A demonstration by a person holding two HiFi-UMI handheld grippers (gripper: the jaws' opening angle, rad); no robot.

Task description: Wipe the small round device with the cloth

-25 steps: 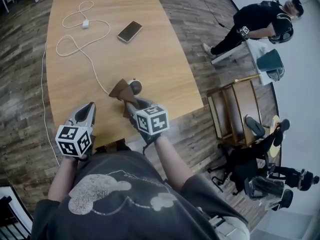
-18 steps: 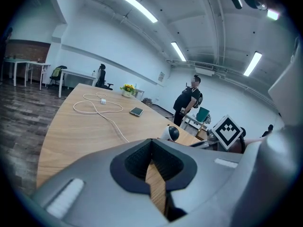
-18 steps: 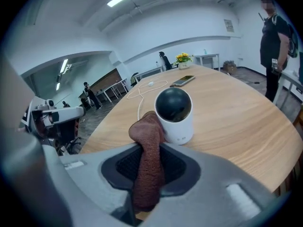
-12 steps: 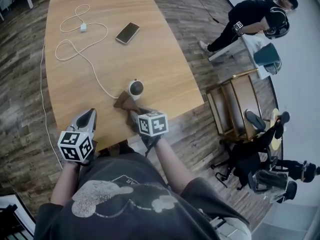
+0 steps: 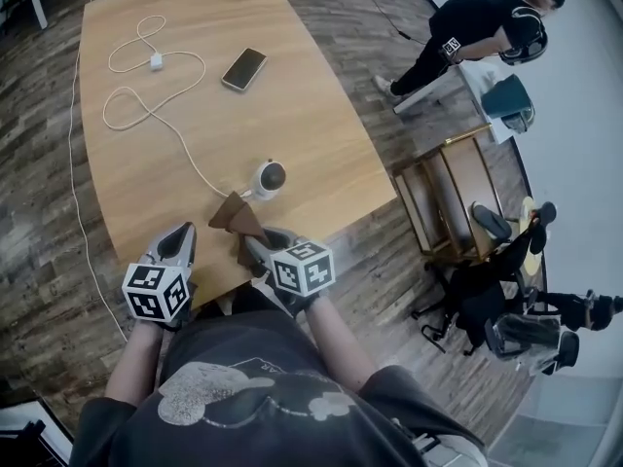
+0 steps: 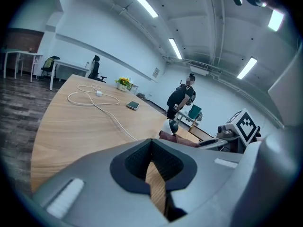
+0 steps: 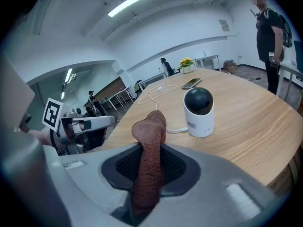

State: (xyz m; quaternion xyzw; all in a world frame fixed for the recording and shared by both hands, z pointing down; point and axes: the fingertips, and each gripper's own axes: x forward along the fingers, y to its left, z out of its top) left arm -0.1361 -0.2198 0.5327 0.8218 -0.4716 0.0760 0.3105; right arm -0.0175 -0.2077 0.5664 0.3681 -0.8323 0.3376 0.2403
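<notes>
**Cloth gripped and ready, device just ahead**

The right tool (image 7: 150,170) is clamped on the brown cloth (image 7: 150,141). The cloth stands up in a thick fold between its jaws, so a soft wad leads toward the work rather than bare plastic. The small round device (image 7: 199,111), a white body with a black dome on top, stands upright on the table (image 5: 311,115). It is just beyond the cloth and near the edge closest to the person. From the head view the cloth's free corner lies beside its base, though I cannot tell whether they touch. A white cable (image 5: 146,115) plugs in low on the device and trails off across the wood.

The left tool (image 6: 154,167) hangs low at the table's near edge, jaws drawn together on nothing, with only a sliver of wood showing between them. I judge it is parked there to leave the right side room.

There is faint grey print on the device's side, too small to read, and the cubes (image 5: 302,267) carry only square markers
</notes>
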